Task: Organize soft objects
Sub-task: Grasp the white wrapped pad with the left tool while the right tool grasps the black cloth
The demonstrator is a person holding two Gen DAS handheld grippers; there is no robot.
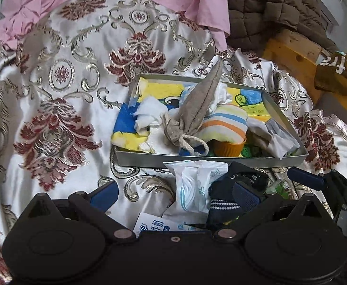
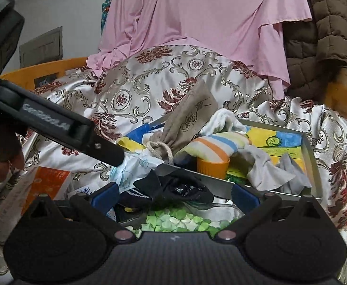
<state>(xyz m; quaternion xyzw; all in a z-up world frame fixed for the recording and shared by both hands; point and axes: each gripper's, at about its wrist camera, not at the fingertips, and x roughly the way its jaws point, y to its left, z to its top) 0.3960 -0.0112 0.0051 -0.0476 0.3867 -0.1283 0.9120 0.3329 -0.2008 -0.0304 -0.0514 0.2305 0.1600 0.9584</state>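
A dark navy sock [image 2: 175, 190] lies on the patterned satin bedspread just in front of the metal tray [image 1: 197, 160]. My right gripper [image 2: 175, 196] is open, one finger on each side of the sock. My left gripper [image 1: 175, 197] is also wide open over a white tissue packet [image 1: 193, 185], its right finger [image 1: 247, 197] against the sock [image 1: 223, 204]. The tray holds a grey-brown drawstring pouch [image 1: 194, 111], a striped sock [image 1: 228, 123], white cloths [image 1: 147, 116], a grey cloth [image 2: 266, 168] and an orange cup [image 1: 229, 148].
A bag of green pieces [image 2: 173, 222] lies under my right gripper, and an orange box [image 2: 47, 185] sits left of it. Pink fabric [image 2: 209, 16] and a brown quilted coat [image 1: 275, 9] hang behind. A wooden bed frame [image 1: 292, 52] borders the right. The left gripper's body [image 2: 45, 121] crosses the right wrist view.
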